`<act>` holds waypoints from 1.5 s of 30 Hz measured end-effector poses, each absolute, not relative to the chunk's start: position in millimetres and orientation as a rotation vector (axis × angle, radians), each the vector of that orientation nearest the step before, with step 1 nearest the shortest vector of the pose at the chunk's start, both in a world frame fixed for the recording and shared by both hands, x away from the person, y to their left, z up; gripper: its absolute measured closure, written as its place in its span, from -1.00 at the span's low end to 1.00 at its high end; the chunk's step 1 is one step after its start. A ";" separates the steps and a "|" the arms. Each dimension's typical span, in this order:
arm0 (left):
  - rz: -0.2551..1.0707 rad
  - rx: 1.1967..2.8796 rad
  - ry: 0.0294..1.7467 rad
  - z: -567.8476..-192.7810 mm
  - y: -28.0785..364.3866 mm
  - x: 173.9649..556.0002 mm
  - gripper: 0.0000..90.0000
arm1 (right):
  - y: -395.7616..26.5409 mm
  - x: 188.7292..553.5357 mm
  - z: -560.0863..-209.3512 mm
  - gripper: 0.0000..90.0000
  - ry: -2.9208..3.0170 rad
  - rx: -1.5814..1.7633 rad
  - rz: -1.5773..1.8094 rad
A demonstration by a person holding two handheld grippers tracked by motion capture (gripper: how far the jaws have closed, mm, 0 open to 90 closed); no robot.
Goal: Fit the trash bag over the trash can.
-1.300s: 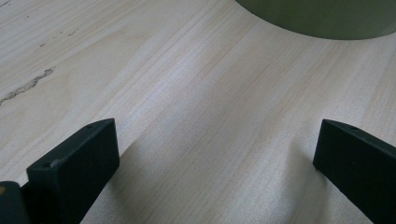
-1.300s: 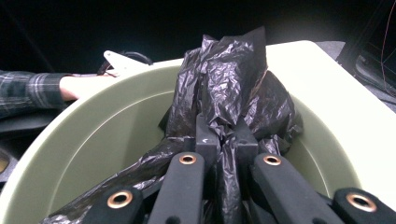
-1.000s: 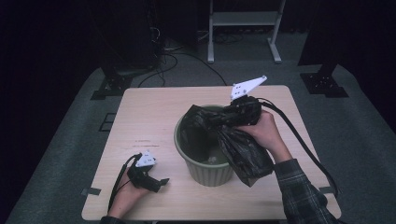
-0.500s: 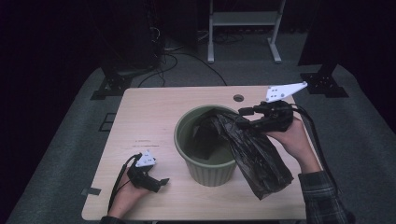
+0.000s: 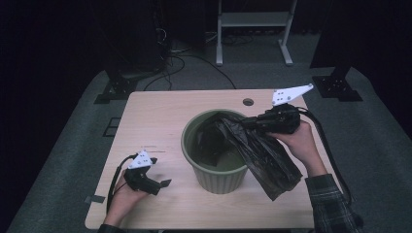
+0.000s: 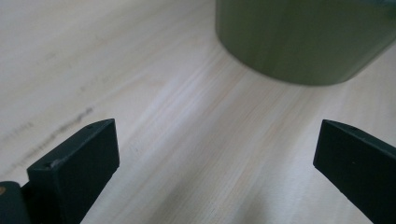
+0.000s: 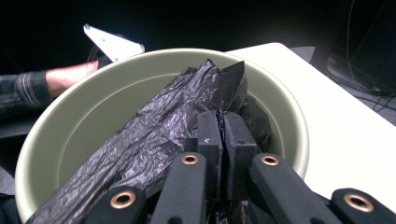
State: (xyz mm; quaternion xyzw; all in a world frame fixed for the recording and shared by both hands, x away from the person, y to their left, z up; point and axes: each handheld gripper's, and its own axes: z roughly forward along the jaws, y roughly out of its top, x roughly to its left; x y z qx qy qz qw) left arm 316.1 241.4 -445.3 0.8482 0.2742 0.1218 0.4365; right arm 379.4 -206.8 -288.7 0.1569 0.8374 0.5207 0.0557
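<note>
A pale green round bin (image 5: 216, 179) stands in the middle of the wooden table (image 5: 160, 116). A crumpled black plastic bag (image 5: 265, 155) drapes from inside the bin over its right rim and hangs down outside. My right gripper (image 5: 248, 124) is at the bin's right rim, and its jaws have just been closing, with the bag between them. In the right gripper view the gripper (image 7: 223, 128) is shut on a fold of the bag (image 7: 154, 135) above the bin's hollow (image 7: 93, 116). My left gripper (image 5: 163, 186) stands open at the table's front left, its jaws wide apart (image 6: 217, 154), facing the bin's wall (image 6: 299, 37).
A small round hole (image 5: 248, 102) lies in the table top behind the bin. Dark floor with cables, stand feet (image 5: 116, 90) and a white metal frame (image 5: 252, 19) surrounds the table. The other hand's grey plate (image 7: 112, 44) shows beyond the bin.
My right gripper has carried the bag from over the bin to its right rim. The bag now hangs lower over the right side. The left gripper has barely shifted.
</note>
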 end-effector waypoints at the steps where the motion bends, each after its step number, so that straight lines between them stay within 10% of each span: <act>1: 0.289 2.091 0.666 -439.1 244.2 316.2 -1.00 | -204.2 380.3 -287.8 0.92 2.547 0.475 1.572; 21: 0.148 1.980 0.303 -320.2 209.6 339.7 -1.00 | -175.6 392.1 -277.2 0.97 2.603 0.411 1.564; 45: 0.098 2.047 0.100 -285.5 116.8 401.9 0.28 | -156.2 392.9 -280.8 0.98 2.693 0.294 1.575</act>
